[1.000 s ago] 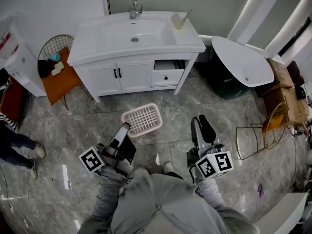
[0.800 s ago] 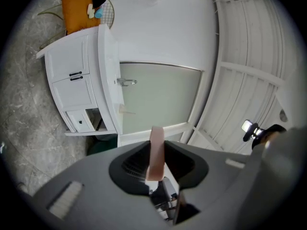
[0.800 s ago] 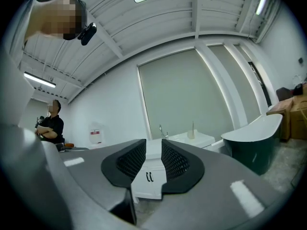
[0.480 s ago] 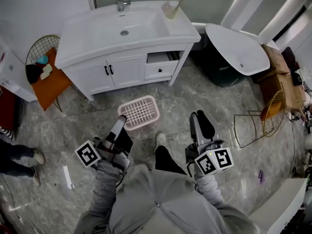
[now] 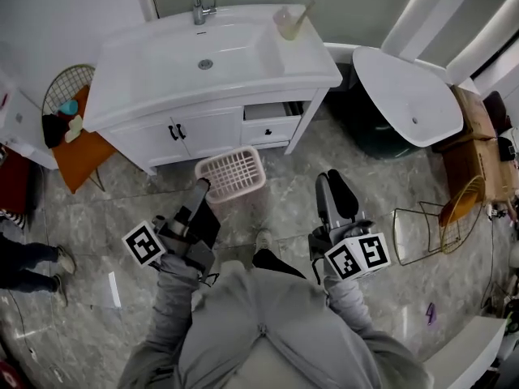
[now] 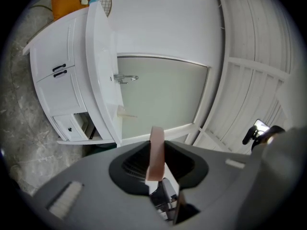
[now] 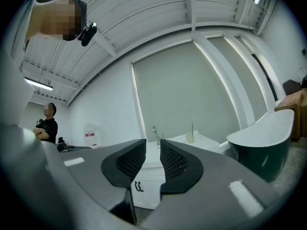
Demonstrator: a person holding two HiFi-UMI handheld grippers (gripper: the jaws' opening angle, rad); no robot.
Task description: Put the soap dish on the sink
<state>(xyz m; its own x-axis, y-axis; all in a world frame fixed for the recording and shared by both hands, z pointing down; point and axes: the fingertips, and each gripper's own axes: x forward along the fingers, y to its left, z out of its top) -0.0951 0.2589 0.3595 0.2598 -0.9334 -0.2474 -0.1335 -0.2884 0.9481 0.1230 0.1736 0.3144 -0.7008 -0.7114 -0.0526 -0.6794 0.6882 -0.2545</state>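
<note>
Soap dish [image 5: 233, 174] isn't on the sink [image 5: 122, 79] yet. It's over the floor just in front of the sink's cabinet doors, and it's pink with a slatted grid bottom. The cup [image 5: 285, 23] on the sink's back right corner has a stick-like thing standing in it. Left gripper [image 5: 203, 186] jaws are clamped tight on the dish's rim. Right gripper [image 5: 331, 181], also out front of the sink, has its jaws just a crack apart and isn't holding anything.

Pink soap dish [image 5: 233, 174], white sink [image 5: 159, 49]
</note>
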